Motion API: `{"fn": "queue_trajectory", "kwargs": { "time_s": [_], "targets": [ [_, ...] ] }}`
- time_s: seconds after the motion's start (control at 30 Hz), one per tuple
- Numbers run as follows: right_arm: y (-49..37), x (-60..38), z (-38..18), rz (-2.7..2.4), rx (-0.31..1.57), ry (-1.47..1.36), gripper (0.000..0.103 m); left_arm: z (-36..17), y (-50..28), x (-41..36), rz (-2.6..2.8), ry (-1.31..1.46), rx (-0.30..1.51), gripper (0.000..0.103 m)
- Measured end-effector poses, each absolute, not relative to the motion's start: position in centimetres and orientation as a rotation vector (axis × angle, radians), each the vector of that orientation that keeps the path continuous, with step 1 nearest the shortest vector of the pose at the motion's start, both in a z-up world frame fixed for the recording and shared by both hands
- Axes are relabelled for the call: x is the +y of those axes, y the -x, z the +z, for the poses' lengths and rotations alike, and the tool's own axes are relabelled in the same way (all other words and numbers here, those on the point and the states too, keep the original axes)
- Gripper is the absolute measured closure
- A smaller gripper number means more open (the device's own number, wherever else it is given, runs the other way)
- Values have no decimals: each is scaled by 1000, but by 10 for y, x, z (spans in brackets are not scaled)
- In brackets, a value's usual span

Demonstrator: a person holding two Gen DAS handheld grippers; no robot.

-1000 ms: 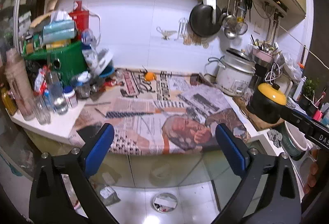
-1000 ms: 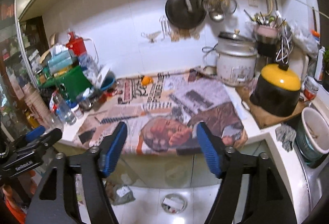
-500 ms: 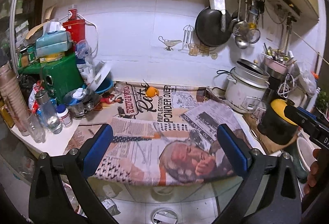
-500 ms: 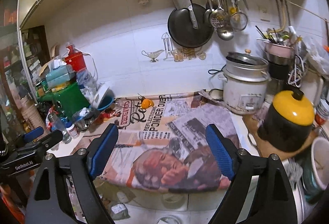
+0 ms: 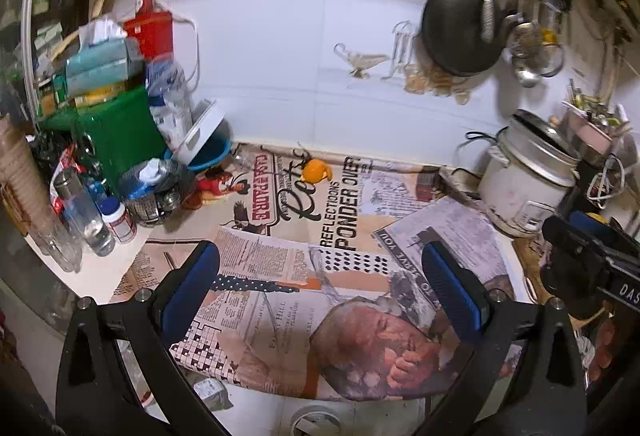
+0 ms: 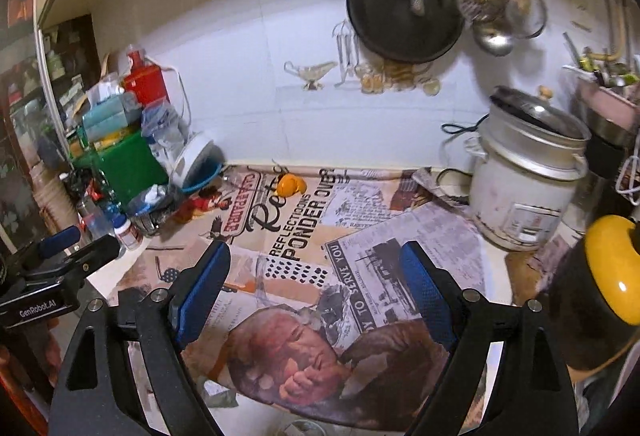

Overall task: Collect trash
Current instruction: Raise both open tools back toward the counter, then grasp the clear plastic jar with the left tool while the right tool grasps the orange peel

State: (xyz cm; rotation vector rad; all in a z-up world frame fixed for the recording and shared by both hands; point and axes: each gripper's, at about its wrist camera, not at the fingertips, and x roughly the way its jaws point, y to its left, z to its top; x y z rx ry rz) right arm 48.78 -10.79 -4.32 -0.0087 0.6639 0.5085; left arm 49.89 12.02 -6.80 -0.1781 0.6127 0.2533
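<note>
Left wrist view: left gripper [image 5: 320,288] fingers spread wide, empty, above the counter [image 5: 100,276]. Right gripper [image 6: 316,286] likewise. Orange peel [image 5: 316,171] lies far beyond the fingers.

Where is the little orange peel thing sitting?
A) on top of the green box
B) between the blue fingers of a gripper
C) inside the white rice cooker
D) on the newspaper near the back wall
D: the orange peel lies on the newspaper close to the white tiled wall, well ahead of the open left gripper and open right gripper, and apart from the rice cooker.
</note>
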Motion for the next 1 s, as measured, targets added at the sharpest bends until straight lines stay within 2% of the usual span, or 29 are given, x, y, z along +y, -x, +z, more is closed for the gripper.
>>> {"fn": "queue_trajectory", "kwargs": {
  "time_s": [0.17,0.37,0.73,0.8,0.87,1.0],
  "targets": [
    [-524,-91,-57,538,704,-10,18,-80,-533,161,248,294,639,1],
    [-561,-55,-74,489,733,-37,18,-101,-587,222,297,282,656,1],
    [-663,30,-139,352,910,-118,19,-187,-760,346,313,244,729,3],
    [-677,39,-150,336,921,-124,19,-209,-789,364,318,256,745,10],
    [-695,51,-166,322,932,-126,19,-230,-814,374,335,226,755,12],
    [-727,71,-191,317,959,-129,23,-265,-851,387,328,188,808,30]
  ]
}}
